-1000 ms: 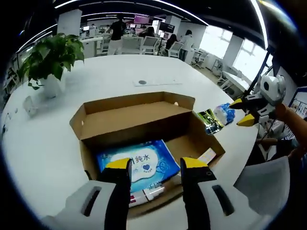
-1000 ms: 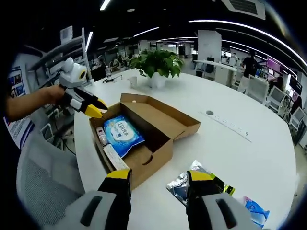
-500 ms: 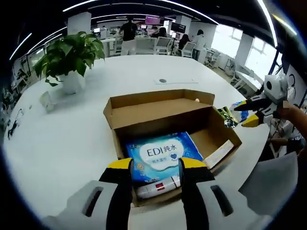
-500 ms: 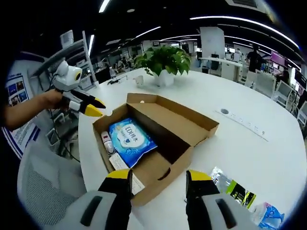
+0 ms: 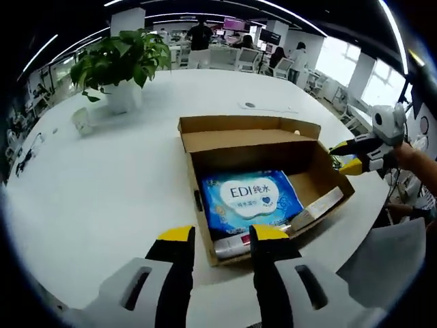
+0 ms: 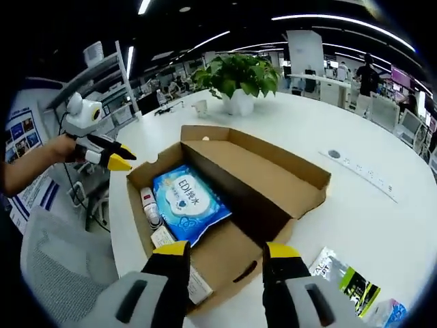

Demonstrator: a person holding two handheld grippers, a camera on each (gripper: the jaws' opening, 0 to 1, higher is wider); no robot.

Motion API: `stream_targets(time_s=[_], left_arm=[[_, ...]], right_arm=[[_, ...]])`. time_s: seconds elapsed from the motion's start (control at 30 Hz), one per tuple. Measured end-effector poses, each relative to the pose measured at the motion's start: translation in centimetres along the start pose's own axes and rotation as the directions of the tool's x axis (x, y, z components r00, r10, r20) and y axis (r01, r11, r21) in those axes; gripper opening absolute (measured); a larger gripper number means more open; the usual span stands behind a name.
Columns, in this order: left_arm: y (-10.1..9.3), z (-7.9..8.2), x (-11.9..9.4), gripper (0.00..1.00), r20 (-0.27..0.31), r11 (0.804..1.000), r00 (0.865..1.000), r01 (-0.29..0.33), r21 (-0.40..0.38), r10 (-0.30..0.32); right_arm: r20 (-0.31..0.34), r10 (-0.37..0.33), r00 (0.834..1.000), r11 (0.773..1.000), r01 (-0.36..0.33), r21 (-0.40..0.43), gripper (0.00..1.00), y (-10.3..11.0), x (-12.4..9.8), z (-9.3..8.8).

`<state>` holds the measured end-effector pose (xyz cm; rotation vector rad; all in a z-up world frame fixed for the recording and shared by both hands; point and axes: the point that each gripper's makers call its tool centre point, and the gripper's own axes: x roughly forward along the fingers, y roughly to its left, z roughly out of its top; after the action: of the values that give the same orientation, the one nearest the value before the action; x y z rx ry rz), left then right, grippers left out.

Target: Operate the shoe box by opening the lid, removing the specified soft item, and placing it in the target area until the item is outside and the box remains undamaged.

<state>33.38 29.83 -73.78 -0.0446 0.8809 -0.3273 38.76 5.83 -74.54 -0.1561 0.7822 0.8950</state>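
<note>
An open cardboard shoe box lies on the white table, its lid folded back flat. Inside it rests a blue soft pack of wipes, with a small tube and a flat white item beside it. My left gripper is open and hovers just short of the box's near end. My right gripper hangs at the box's far right corner. In the right gripper view the box and the wipes pack sit ahead of my open right gripper, and the left gripper floats at the box's left end.
A potted plant stands beyond the box, with a small white object near it. Snack packets and a blue packet lie right of the box. A socket plate is set into the table. Chairs stand by the table edge.
Both views have drawn nearer to the box and swung around it. The right gripper now sits closer to the box's corner. The box stays open, the pack still inside.
</note>
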Motion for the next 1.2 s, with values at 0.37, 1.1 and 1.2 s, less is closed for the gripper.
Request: stream_targets(time_s=[0.37,1.1,1.2], left_arm=[[0.6,-1.9,0.6,0.2,-0.01,0.998,1.0,0.001,-0.06,-0.002],[0.9,-2.6,0.7,0.05,0.014,0.992,1.0,0.011,-0.129,-0.009],[0.9,-2.7,0.7,0.05,0.013,0.992,1.0,0.008,-0.128,-0.006]], right_arm=[[-0.017,0.035,0.999,0.999,-0.035,0.022,0.39,1.7,2.5,1.3],[-0.177,0.026,0.984,0.997,-0.011,0.083,0.31,3.2,8.7,-1.1],[-0.188,0.023,0.982,0.997,-0.008,0.079,0.29,3.3,9.0,-1.2]])
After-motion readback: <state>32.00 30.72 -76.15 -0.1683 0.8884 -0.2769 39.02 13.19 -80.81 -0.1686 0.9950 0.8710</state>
